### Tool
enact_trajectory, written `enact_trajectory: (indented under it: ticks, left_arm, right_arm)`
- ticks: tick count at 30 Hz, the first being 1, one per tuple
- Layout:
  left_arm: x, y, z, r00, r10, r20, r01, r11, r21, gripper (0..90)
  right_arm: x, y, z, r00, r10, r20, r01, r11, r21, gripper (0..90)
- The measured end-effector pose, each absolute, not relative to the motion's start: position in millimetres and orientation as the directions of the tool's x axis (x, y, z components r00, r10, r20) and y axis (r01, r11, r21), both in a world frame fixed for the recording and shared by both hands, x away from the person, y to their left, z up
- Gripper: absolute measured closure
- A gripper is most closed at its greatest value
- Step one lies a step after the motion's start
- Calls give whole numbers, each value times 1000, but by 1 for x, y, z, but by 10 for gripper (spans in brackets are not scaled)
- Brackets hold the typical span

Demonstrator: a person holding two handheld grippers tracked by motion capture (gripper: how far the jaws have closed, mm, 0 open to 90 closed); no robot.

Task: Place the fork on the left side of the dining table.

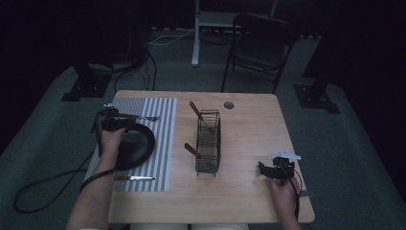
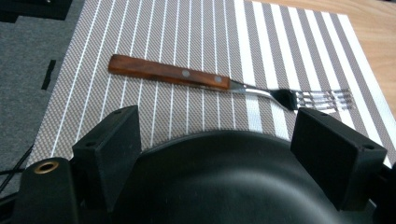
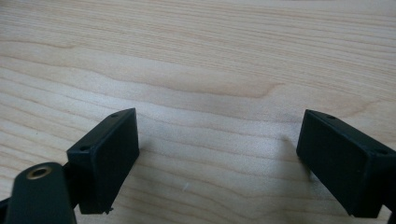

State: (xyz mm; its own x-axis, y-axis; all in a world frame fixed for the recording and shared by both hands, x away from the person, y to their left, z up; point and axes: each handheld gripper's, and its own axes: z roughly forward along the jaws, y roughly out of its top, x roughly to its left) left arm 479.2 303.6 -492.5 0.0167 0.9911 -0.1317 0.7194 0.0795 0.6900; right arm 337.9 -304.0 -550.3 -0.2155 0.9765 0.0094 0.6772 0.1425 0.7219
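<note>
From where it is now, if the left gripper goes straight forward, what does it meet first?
Probably the fork: it lies across the striped placemat just beyond the black plate, ahead of the left gripper. Depth is uncertain.

The right tool (image 3: 217, 158) hangs wide apart over the bare wooden table (image 3: 210, 60).

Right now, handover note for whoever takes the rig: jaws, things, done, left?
Left gripper: jaws open above the far rim of the black plate, holding nothing.
Right gripper: jaws open and empty over bare table, right of the wire rack.
Things: fork lies flat on the striped placemat just beyond the plate. Knife lies on the placemat's near edge. Two wooden-handled utensils are in the rack.
Done: plate, fork and knife laid out.
Left: probably those two in the rack.
</note>
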Motion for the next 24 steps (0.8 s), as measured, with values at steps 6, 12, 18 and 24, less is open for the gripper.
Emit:
enact_trajectory:
  ticks: [6,12,18,24]
  left_arm:
    - [465,305,-490,29,993,-116,710,61,701,164]
    - [451,308,-491,42,990,-135,708,66,703,164]
    - [437,307,-491,68,991,-119,709,35,704,164]
    - [421,304,-489,95,987,-126,694,25,719,164]
  right_arm:
    - [338,-304,-550,-216,976,9,677,143,722,126]
    - [338,-304,-550,-216,976,9,677,143,722,126]
    - [338,-304,-550,-215,976,9,677,142,722,126]
    - [338,-304,-550,-216,976,9,677,142,722,126]
